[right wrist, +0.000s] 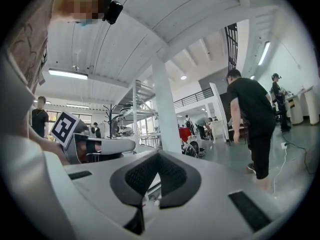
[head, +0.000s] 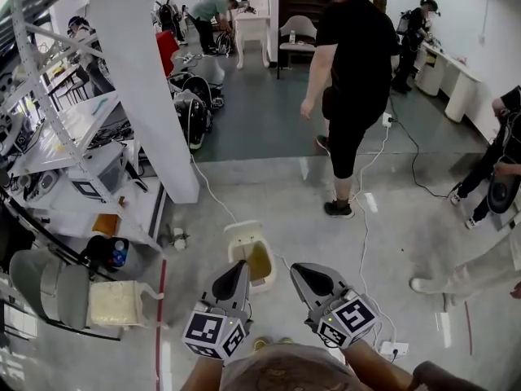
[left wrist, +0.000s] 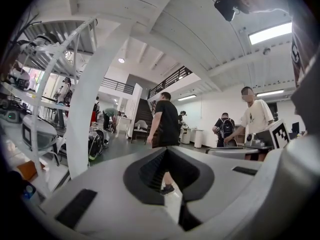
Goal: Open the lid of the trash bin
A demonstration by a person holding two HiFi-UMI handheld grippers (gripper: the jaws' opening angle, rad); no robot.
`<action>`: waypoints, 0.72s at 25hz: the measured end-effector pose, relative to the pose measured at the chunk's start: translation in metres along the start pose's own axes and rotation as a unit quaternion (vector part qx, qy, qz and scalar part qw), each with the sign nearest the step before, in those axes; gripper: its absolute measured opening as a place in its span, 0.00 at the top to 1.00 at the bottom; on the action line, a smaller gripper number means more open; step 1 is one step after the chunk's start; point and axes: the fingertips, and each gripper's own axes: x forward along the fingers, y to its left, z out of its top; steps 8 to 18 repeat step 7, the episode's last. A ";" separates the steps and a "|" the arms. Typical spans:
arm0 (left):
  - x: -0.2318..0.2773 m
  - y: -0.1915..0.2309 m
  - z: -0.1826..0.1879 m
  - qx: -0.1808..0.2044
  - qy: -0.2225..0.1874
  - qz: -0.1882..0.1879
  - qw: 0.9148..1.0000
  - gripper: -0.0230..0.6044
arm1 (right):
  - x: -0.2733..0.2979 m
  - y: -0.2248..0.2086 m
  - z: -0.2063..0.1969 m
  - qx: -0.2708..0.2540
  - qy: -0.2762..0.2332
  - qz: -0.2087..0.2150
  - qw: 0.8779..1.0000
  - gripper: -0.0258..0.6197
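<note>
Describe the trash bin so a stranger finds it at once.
Find the big white pillar at the head view's left, then come down the grey floor toward the wearer. The trash bin stands just ahead of the left gripper. It is the only small cream box there, with a yellowish patch on top.

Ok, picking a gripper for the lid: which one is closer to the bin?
The left gripper: in the head view its tip overlaps the bin's edge, while the right gripper sits clear to the side.

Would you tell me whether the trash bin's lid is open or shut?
Open: in the head view the lid stands raised behind the trash bin, exposing its yellowish inside.
</note>
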 end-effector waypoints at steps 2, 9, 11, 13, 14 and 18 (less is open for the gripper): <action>0.000 -0.003 -0.002 -0.001 0.003 0.000 1.000 0.98 | -0.001 -0.001 -0.002 0.001 0.001 0.002 1.000 0.91; 0.004 -0.008 -0.009 -0.004 0.010 -0.001 1.000 0.98 | -0.001 -0.007 -0.006 0.002 0.002 0.006 1.000 0.91; 0.004 -0.008 -0.009 -0.004 0.010 -0.001 1.000 0.98 | -0.001 -0.007 -0.006 0.002 0.002 0.006 1.000 0.91; 0.004 -0.008 -0.009 -0.004 0.010 -0.001 1.000 0.98 | -0.001 -0.007 -0.006 0.002 0.002 0.006 1.000 0.91; 0.004 -0.008 -0.009 -0.004 0.010 -0.001 1.000 0.98 | -0.001 -0.007 -0.006 0.002 0.002 0.006 1.000 0.91; 0.004 -0.008 -0.009 -0.004 0.010 -0.001 1.000 0.98 | -0.001 -0.007 -0.006 0.002 0.002 0.006 1.000 0.91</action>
